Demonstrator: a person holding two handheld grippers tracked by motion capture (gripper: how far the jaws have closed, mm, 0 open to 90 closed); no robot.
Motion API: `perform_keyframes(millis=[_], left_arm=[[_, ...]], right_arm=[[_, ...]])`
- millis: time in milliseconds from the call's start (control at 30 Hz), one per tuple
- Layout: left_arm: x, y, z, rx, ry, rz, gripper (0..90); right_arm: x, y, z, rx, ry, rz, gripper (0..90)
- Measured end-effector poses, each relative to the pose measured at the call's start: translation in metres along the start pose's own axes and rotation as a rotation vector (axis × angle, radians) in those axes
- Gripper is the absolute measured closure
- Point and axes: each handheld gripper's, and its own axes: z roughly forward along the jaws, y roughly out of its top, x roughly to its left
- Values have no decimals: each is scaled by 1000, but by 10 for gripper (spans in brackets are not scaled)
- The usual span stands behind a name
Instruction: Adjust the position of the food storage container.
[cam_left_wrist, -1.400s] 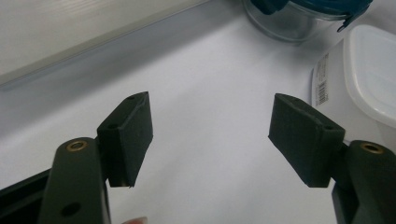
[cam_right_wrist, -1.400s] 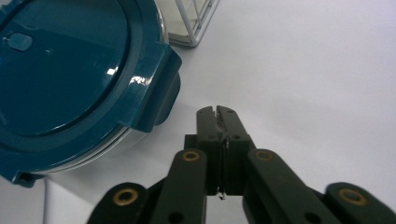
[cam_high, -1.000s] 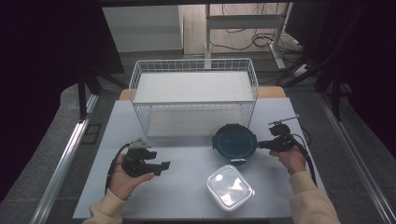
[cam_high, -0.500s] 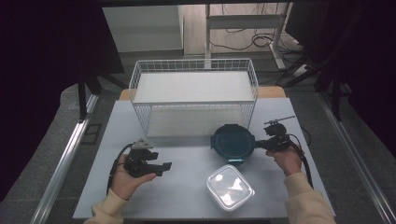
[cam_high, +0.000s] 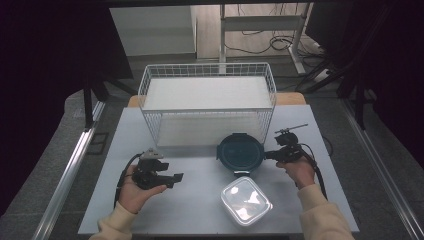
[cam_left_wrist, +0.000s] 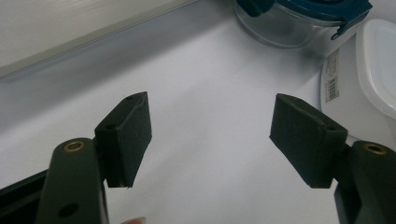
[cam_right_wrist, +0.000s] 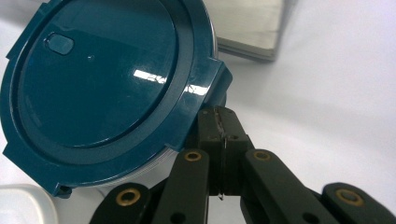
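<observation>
A round glass container with a dark teal lid (cam_high: 240, 152) stands on the white table, just in front of the wire basket. My right gripper (cam_high: 268, 154) is at its right side, shut. In the right gripper view the closed jaw tips (cam_right_wrist: 219, 116) touch the container right under a tab of the teal lid (cam_right_wrist: 102, 79), with nothing seen between the pads. My left gripper (cam_high: 176, 178) is held over the table's left part, open and empty, pointing right. Between its pads (cam_left_wrist: 210, 135) lies bare table, with the round container (cam_left_wrist: 299, 18) farther off.
A square container with a white lid (cam_high: 246, 201) sits near the front edge, below the round one, and shows as the white lid (cam_left_wrist: 378, 70) and a corner (cam_right_wrist: 18, 205). The white wire basket (cam_high: 207, 69) takes up the back of the table (cam_high: 200, 215).
The round container and my right gripper have shifted a little to the left together. My left gripper has stayed about where it was.
</observation>
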Motion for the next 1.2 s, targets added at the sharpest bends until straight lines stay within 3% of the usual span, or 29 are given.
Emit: perform_keyframes(millis=[333,1200], left_arm=[[4,-1,0,0,4,-10,286],[8,-2,3,11,7,-18,285]], right_arm=[[23,10,16,11,53,-40,897],[45,19,33,20,148,-79,897]])
